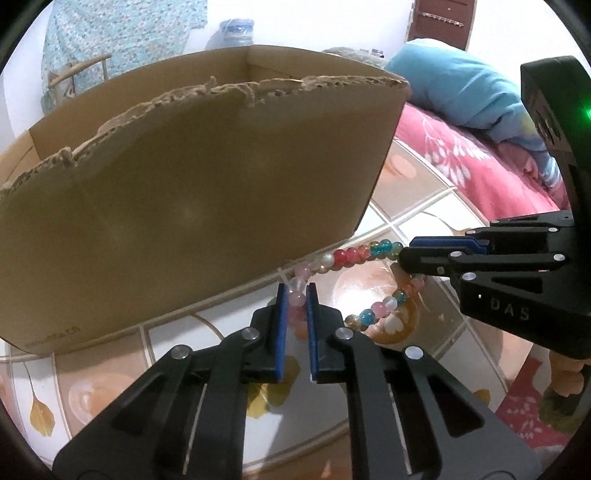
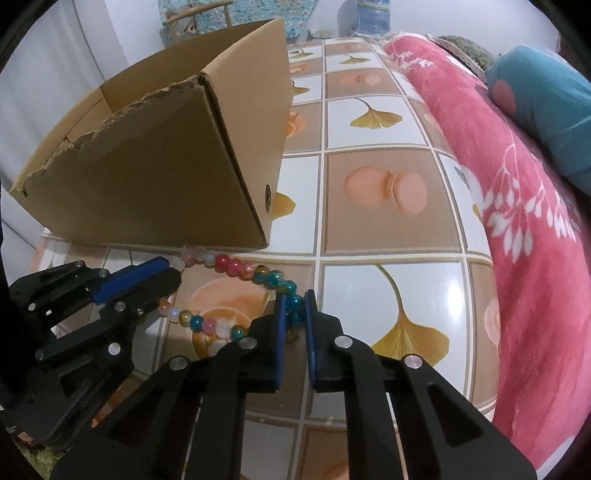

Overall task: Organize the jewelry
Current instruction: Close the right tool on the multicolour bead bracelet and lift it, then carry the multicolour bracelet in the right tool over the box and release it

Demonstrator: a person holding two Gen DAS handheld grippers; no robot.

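Note:
A bracelet of pink, red, white and teal beads is stretched into a loop just above the patterned tabletop, in front of a cardboard box. My left gripper is shut on the pale pink beads at one end of the loop. At the other end my right gripper is shut on the teal beads. The box is open at the top with a torn front rim; its inside is hidden.
The tablecloth has brown and white squares with ginkgo leaves and macarons. A red floral blanket and a blue pillow lie along the right. A chair and a jar stand beyond the box.

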